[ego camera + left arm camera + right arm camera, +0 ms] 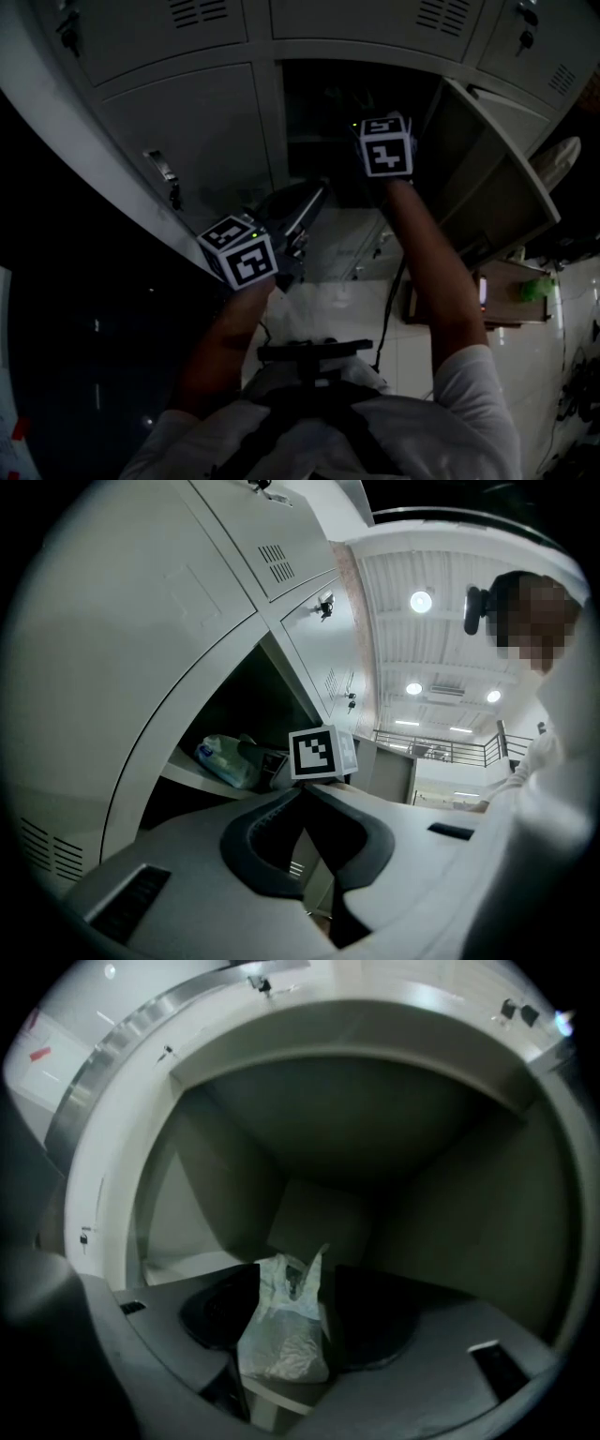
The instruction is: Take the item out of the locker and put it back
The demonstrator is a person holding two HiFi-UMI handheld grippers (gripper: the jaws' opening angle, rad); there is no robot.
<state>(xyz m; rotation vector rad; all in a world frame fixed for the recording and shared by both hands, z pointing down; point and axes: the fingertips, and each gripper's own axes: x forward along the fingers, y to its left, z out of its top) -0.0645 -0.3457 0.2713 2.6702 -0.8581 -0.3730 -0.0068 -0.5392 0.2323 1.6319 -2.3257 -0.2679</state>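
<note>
A white plastic bag (281, 1335) with something pale in it sits on the floor of the open locker compartment (319, 1138), near its front edge. My right gripper (295, 1288) reaches into that compartment with its jaws open on either side of the bag, and the pads do not press on it. In the head view its marker cube (386, 150) is at the compartment mouth. From the left gripper view the bag (225, 759) shows on the shelf behind that cube (319, 752). My left gripper (305, 794) hangs lower, outside the locker, tips together and empty.
The compartment's door (487, 178) stands swung open to the right of my right arm. Closed locker doors (197, 131) with latches surround the opening, to the left and above. Tiled floor (412, 347) lies below, and a person's body with a chest rig (309, 361) fills the bottom.
</note>
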